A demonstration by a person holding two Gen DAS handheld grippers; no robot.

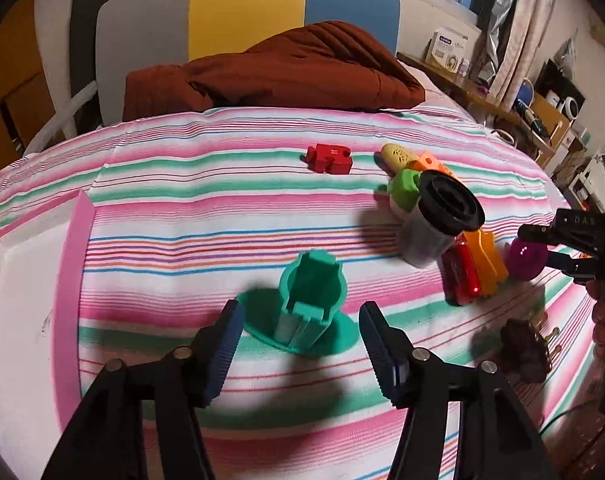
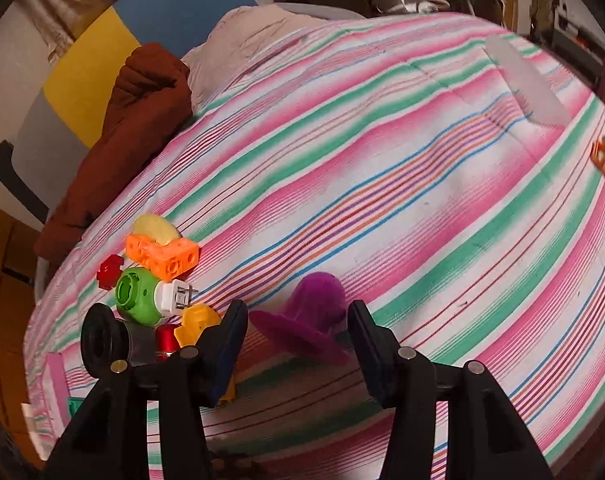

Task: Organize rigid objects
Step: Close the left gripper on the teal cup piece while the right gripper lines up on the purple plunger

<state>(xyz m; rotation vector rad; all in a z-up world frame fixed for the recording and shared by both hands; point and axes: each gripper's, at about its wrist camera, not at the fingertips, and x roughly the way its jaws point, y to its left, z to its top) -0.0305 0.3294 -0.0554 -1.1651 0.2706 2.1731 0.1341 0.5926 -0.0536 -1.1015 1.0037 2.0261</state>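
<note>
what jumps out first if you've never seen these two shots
The loud pink, green and white striped bedspread fills both views. On it, a teal flanged holder stands just ahead of the open left gripper, and a purple piece of similar shape lies between the fingers of the open right gripper. Beside that sits a bright toy pile around a black-lidded cup.

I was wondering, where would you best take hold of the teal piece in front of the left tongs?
Probably the upright slotted tube of the teal piece, from straight ahead: the open left tongs already straddle it, while its flat base flange lies low on the bedspread.
</note>
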